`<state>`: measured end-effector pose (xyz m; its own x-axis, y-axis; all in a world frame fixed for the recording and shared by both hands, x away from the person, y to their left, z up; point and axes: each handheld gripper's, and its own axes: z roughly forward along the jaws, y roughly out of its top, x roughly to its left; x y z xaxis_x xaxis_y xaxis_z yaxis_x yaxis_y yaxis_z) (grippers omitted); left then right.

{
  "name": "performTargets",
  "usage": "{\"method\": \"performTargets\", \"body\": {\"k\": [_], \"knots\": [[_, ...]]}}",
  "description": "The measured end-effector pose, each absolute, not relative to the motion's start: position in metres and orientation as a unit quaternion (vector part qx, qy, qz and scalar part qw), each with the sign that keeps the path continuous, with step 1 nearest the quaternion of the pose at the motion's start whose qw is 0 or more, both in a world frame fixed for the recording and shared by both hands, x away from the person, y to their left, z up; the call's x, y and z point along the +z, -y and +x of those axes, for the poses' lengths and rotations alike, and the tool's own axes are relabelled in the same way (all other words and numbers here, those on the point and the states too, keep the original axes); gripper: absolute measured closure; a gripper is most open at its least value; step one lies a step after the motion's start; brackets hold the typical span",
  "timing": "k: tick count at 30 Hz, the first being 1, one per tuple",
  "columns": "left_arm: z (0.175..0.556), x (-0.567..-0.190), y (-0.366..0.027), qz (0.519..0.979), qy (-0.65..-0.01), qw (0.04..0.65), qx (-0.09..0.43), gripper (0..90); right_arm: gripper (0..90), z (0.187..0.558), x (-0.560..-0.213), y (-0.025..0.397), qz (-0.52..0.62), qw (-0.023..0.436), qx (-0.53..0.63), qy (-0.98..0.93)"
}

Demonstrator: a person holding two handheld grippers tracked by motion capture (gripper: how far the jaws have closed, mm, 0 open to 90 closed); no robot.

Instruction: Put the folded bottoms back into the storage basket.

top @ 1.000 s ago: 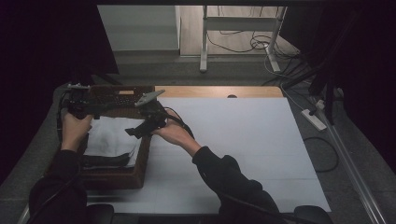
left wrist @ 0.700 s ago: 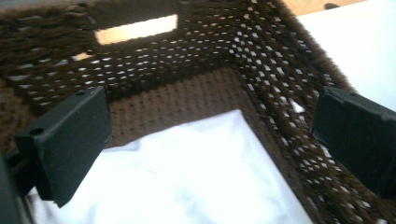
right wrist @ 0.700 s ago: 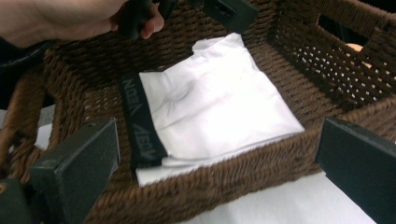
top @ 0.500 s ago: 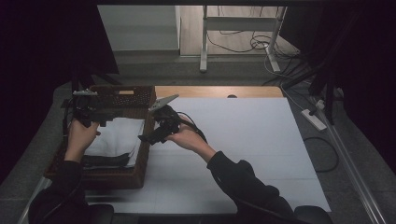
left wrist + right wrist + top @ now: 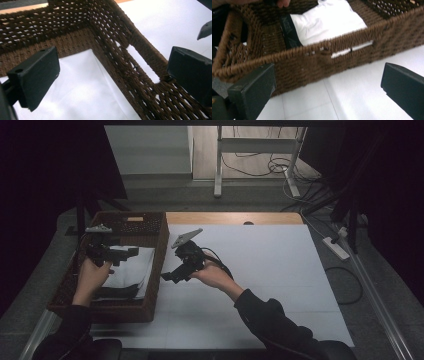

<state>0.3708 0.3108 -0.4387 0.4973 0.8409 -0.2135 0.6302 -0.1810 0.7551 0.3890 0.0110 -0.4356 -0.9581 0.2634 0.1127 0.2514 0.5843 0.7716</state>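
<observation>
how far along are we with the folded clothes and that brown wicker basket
Looks done: white folded cloth lies inside the brown woven wicker basket, on a dark garment. In hand: nothing; the left gripper hangs open above the cloth, and the right gripper is open just outside the basket's wall. Left: possibly nothing more to load, since the white table holds no other clothing.

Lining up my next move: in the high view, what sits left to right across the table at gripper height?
left gripper → white cloth → wicker basket wall → right gripper → white table
</observation>
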Motion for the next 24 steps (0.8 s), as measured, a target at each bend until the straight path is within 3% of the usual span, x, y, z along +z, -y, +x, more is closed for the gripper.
{"method": "performTargets", "body": {"k": [24], "knots": [[0.336, -0.437, -0.278, 0.785, -0.476, 0.372, 0.134, 0.0, 0.0, 0.381, -0.446, 0.051, 0.18, -0.006, 0.424, -0.887]]}}
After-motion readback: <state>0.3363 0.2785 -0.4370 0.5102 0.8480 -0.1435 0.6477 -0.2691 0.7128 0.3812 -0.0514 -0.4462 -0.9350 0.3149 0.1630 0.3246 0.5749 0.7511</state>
